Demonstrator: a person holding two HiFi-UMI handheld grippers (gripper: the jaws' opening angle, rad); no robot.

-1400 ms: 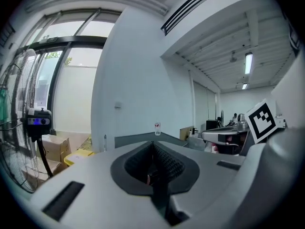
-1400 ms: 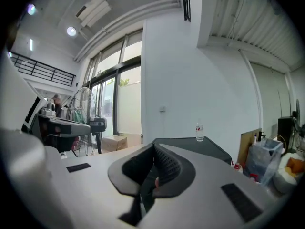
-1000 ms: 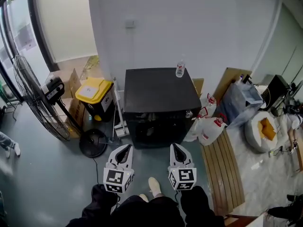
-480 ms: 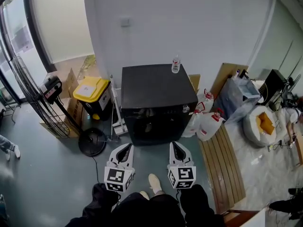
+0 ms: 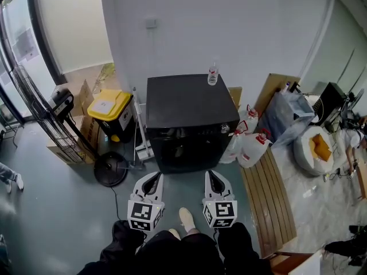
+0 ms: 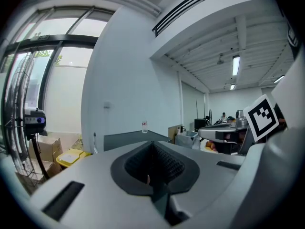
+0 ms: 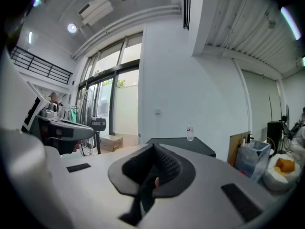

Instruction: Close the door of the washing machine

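A: Jaws on the left gripper [image 5: 154, 177]?

B: Pressed together, nothing between. Same on the right gripper [image 5: 211, 176]: pads shut tight, empty.

A: And where, against the washing machine [image 5: 191, 103]?

B: Both in front of it, apart from it, pointed at it almost level. Left one toward its left half, right one toward its right half. No contact.

A: The door [image 5: 184, 152] itself?

B: On the front face of the washing machine, dark on dark. Looks close to flush from above. Impossible to tell how far ajar, or which side carries the hinge.

A: Handling?

B: Probably rigid and fairly light to swing, with a firm latch at the end of the travel. Smooth front, likely slippery, so nothing to pinch. Better to push flat with closed jaws, on the rim at the side away from the hinge. Steady pressure, no slam.

A: Anything to mind?

B: Clear bottle [image 5: 213, 74] upright on top of the washing machine, near its back edge; might topple from a hard shove. White jugs [image 5: 250, 148] just right of the washing machine, yellow bin [image 5: 111, 105] just left of it, standing fan [image 5: 40, 110] farther left. None in the path of a push.
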